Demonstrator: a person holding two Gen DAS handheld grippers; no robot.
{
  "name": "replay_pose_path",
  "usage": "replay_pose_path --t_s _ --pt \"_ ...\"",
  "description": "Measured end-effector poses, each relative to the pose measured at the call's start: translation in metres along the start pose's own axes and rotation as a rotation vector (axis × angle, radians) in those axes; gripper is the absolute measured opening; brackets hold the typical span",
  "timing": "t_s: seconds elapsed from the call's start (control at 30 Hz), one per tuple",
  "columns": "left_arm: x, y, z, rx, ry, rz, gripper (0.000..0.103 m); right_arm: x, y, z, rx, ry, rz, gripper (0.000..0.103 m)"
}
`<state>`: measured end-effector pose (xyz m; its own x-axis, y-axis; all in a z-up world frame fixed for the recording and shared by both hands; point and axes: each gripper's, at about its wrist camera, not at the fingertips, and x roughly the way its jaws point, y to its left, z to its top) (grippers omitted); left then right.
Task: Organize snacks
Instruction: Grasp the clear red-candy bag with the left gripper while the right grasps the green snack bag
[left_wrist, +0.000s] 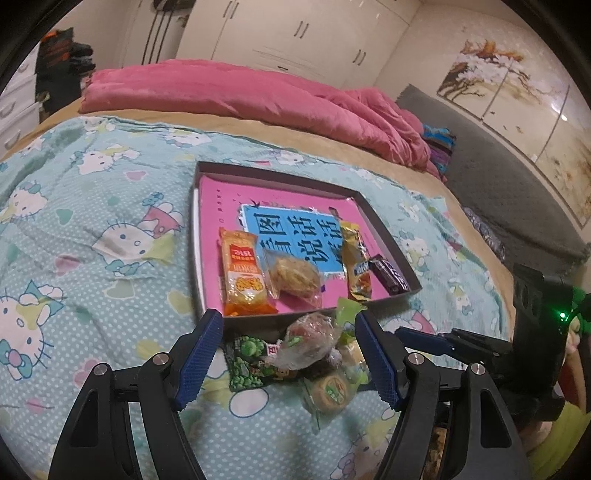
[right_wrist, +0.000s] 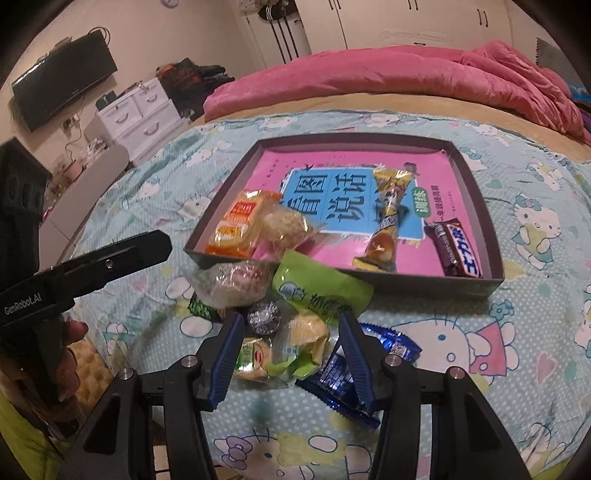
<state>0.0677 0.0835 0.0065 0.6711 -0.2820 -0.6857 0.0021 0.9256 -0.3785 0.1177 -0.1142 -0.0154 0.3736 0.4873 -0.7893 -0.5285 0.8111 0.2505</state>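
Observation:
A dark shallow box (left_wrist: 207, 170) (right_wrist: 476, 184) with a pink book inside lies on the bed. In it are an orange snack pack (left_wrist: 242, 273) (right_wrist: 236, 225), a clear-wrapped pastry (left_wrist: 293, 275) (right_wrist: 282, 223), a gold bar (left_wrist: 354, 266) (right_wrist: 388, 218) and a dark chocolate bar (left_wrist: 388, 275) (right_wrist: 456, 251). A pile of loose snacks lies before the box: a clear-wrapped one (left_wrist: 310, 339) (right_wrist: 232, 284), a green pea pack (left_wrist: 251, 365), a round cake (left_wrist: 330, 393), a light green pack (right_wrist: 321, 288), blue packs (right_wrist: 343, 373). My left gripper (left_wrist: 290, 321) is open over the pile. My right gripper (right_wrist: 291, 325) is open over the pile.
A Hello Kitty cover (left_wrist: 92, 221) (right_wrist: 535, 332) spreads over the bed. A pink quilt (left_wrist: 258, 96) (right_wrist: 406, 77) is bunched at the far side. White drawers (right_wrist: 136, 110) and a wall TV (right_wrist: 62, 77) stand at the left. The left gripper's body (right_wrist: 92, 266) shows in the right wrist view.

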Motion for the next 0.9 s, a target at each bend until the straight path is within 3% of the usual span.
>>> replay_pose_path --t_s 0.6,0.9 --pt "0.029 -0.009 -0.013 0.037 0.095 -0.025 0.075 0.016 0.006 -0.014 -0.048 0.053 -0.003 0.053" --pt "0.038 -0.009 -0.016 0.051 0.111 -0.008 0.075 0.026 0.011 -0.014 -0.117 0.056 -0.087 0.052"
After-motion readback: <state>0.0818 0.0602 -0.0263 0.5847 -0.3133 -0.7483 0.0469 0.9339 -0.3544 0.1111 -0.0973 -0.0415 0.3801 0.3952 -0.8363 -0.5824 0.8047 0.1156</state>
